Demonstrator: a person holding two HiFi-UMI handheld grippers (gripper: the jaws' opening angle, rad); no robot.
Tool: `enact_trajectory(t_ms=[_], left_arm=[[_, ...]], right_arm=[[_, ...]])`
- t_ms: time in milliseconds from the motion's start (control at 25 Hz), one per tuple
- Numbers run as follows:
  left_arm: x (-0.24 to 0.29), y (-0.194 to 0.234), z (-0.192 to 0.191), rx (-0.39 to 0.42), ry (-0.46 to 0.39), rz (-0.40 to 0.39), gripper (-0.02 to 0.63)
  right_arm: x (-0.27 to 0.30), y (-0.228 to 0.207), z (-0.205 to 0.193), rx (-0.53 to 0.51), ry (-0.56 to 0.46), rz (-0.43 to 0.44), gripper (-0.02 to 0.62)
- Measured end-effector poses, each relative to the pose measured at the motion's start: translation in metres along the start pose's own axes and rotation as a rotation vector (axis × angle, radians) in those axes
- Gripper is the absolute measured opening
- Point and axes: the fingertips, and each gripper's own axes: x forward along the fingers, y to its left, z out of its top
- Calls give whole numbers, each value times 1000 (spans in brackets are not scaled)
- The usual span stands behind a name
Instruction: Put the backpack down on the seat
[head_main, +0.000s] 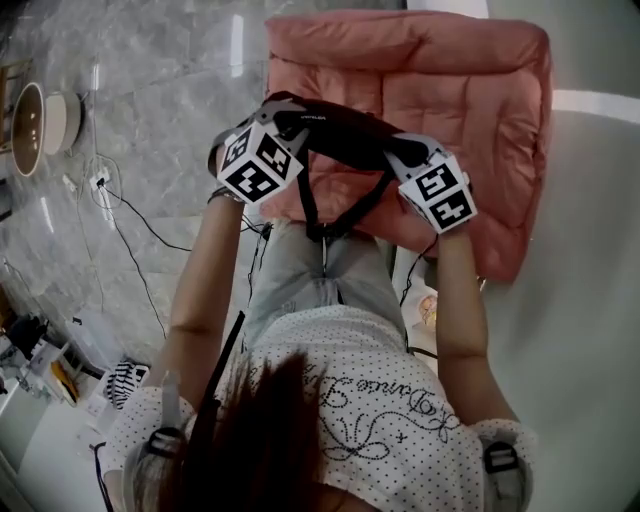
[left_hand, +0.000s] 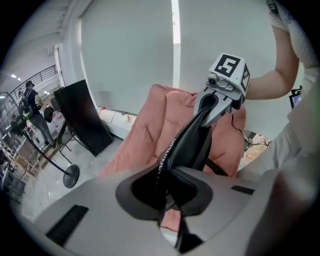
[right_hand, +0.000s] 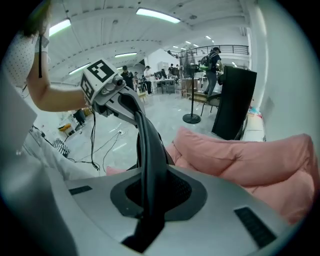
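Now left gripper (head_main: 283, 120), right gripper (head_main: 408, 152) pinch padded black backpack strap (head_main: 345, 130) above quilted pink seat (head_main: 450, 70).

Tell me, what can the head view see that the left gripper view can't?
Only the head view: the person's hair, two bowls and cables on the floor. Only the left gripper view: a black board, a round-footed stand and faraway people. Both: the pink cushion, the black strap and the right gripper holding it.
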Motion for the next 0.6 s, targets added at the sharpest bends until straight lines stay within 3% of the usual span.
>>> enact_trajectory(t_ms=[600], left_arm=[[124, -15, -86, -92, 87, 27, 46]], right_arm=[[112, -31, -96, 83, 91, 50, 49]])
